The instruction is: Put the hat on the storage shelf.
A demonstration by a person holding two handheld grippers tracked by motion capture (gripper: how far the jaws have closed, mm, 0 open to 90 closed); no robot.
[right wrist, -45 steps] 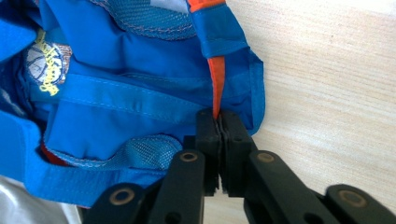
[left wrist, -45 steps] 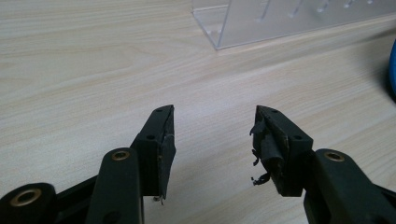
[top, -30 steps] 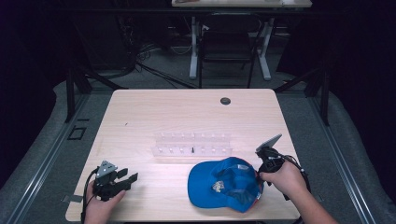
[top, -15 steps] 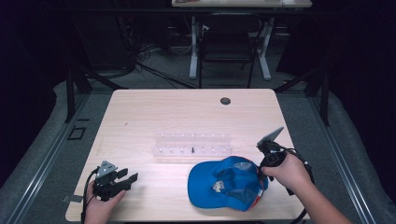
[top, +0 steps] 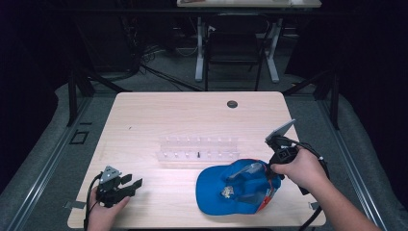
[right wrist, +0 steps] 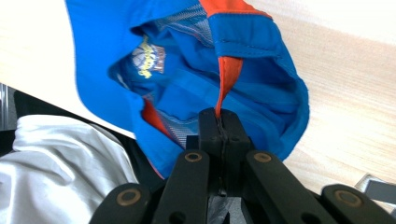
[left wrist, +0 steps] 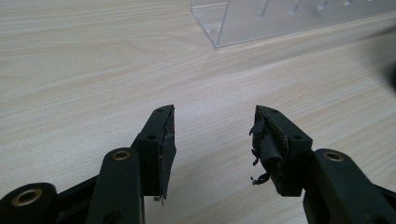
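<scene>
We see a blue cap [top: 235, 190] lying upside down near the front right of the wooden table [top: 192, 115]. Our right gripper [right wrist: 219, 122] is squeezed tight on the cap's orange strip. Our left gripper [left wrist: 212, 135] sits low at the front left, jaws apart and holding nothing. A clear plastic rack [top: 198, 149] stands just behind the cap

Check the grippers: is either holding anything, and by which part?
The right gripper is shut on the blue cap, pinching the orange strip inside its rim. The left gripper is open over bare table, holding nothing.
</scene>
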